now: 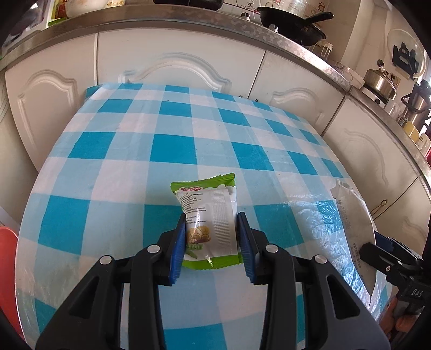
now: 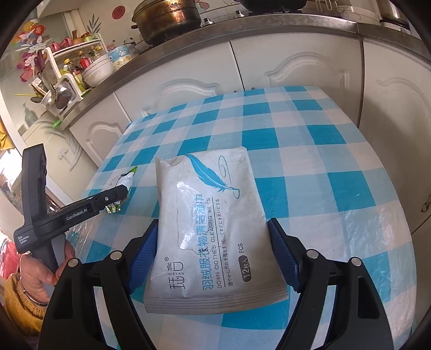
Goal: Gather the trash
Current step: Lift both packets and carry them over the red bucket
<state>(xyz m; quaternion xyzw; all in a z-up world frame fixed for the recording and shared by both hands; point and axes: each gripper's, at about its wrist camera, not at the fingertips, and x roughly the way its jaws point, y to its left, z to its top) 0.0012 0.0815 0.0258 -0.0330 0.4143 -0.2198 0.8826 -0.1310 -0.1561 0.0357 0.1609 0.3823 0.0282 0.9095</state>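
In the left wrist view a green-and-white snack wrapper (image 1: 212,215) stands between the blue pads of my left gripper (image 1: 211,228), which is shut on it just above the blue-checked tablecloth (image 1: 134,150). In the right wrist view my right gripper (image 2: 214,237) is shut on a white pack of clothes cleaning wipes (image 2: 210,215), its pads pressing both long sides. The left gripper (image 2: 118,192) with the wrapper (image 2: 126,179) shows at the left there. The wipes pack (image 1: 350,210) and the right gripper (image 1: 377,242) show at the right edge of the left wrist view.
White kitchen cabinets (image 1: 175,59) stand right behind the table. The counter above carries a black pan (image 1: 293,21), a kettle (image 1: 379,80) and a dish rack (image 2: 64,78). A red object (image 1: 8,255) sits by the table's left edge. A person's hand (image 2: 40,274) holds the left gripper's handle.
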